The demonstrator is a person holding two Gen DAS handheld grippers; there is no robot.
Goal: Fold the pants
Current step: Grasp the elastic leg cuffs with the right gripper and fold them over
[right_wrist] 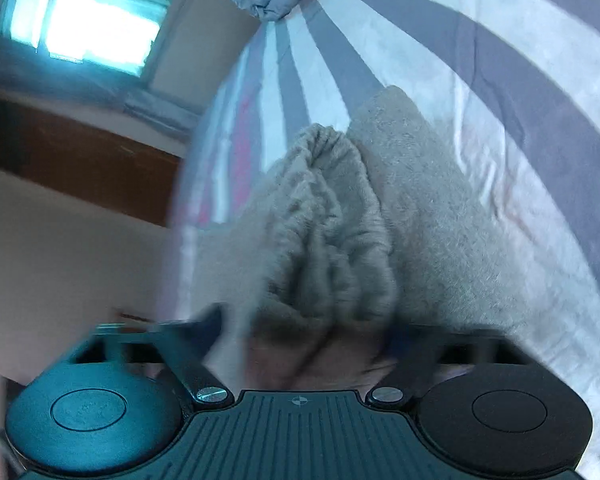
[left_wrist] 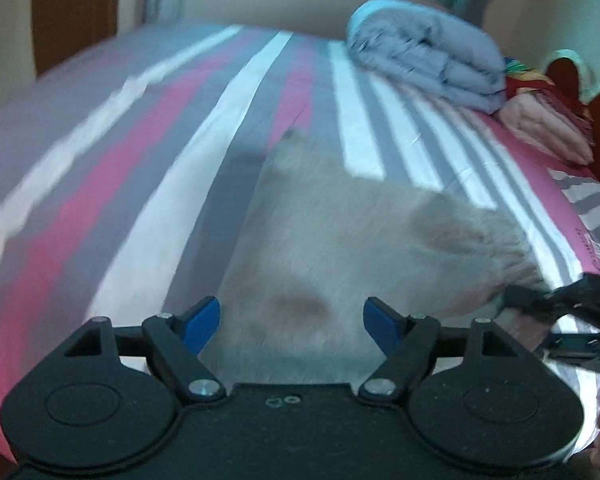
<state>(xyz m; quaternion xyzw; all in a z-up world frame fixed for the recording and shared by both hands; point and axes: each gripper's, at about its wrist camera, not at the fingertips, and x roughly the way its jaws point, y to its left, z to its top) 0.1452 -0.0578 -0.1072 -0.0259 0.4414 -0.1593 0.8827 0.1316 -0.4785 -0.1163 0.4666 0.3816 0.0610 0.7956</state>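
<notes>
Your left tool point(left_wrist: 291, 322) hangs apart above the beige pants point(left_wrist: 340, 232); your right tool point(right_wrist: 308, 332) blurs around their bunched waistband point(right_wrist: 332, 216), grip unclear.

beige fuzzy pants point(left_wrist: 340, 240) on a pink, grey and white striped sheet point(left_wrist: 140, 160).

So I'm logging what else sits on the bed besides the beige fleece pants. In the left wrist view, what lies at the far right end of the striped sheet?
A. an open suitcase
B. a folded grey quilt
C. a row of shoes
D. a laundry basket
B: a folded grey quilt lies on the striped sheet, beyond the beige pants, beside folded pink cloth.
</notes>
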